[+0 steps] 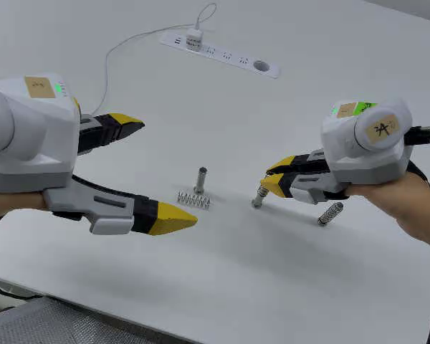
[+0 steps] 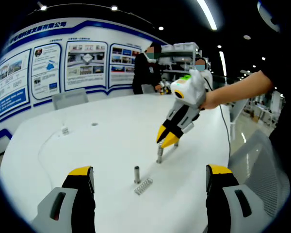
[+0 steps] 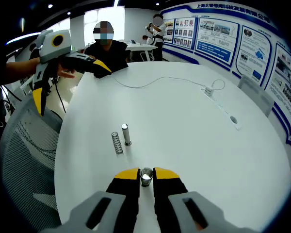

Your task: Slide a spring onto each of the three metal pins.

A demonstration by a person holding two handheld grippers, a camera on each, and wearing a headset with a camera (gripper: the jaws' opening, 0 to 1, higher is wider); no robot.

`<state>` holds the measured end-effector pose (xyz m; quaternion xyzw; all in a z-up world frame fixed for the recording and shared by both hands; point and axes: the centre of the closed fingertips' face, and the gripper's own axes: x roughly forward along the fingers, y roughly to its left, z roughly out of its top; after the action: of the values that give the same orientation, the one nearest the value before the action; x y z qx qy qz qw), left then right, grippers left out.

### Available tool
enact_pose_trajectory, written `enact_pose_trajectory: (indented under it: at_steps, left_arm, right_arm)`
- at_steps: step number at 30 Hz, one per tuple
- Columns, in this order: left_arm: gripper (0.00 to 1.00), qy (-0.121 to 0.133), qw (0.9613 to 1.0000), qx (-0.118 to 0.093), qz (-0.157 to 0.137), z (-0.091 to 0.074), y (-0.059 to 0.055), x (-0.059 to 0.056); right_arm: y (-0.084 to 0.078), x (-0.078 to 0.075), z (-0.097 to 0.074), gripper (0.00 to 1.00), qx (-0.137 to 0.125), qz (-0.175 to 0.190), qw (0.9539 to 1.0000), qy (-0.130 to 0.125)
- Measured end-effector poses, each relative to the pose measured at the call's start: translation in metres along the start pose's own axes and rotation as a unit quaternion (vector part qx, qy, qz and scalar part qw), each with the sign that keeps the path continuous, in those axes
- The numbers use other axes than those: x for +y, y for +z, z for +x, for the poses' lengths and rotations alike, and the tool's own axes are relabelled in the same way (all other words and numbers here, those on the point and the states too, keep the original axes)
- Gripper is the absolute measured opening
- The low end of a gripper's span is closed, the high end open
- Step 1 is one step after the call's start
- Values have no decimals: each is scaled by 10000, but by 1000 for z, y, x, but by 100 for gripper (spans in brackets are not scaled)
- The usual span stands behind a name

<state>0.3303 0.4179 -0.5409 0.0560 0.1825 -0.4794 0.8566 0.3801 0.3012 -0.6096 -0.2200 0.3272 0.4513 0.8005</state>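
**Right gripper**: jaws clenched on the top coils of the held spring. This spring stands upright on the table, sleeved over the first pin.

**Adjacent parts:** The sprung pin, already carrying its spring, stands just beside the right gripper's body, under the hand. It looks tilted in the head view.

The bare pin stands upright to the left of the first pin, clear of the jaws. The loose spring lies flat just beside its base. Whether the two touch cannot be told.

**Left gripper**: jaws released and spread wide, holding nothing. It hovers above the table's near left, with open surface between its tips and the bare pin.

**Clearance:** The table's near edge runs below the left gripper, and a mesh chair sits beyond it. The power strip and its cable lie at the far side, well apart from the pins.
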Motion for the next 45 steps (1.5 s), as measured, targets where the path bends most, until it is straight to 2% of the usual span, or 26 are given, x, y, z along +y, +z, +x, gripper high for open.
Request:
enact_pose_trajectory:
  at_steps: [6,18,45]
  left_arm:
    - [98,5,10000,-31,-3,1,3,2]
    - [97,-30,10000,19,-24,2,-1,2]
    - [97,88,10000,-21,4,-13,4,10]
  right_arm:
    - [-5,0,5,11,58,0,10000,-5]
    - [-13,-1,15,11,166,83,9998,-15]
    - [-18,3,16,12,317,49,9995,-78]
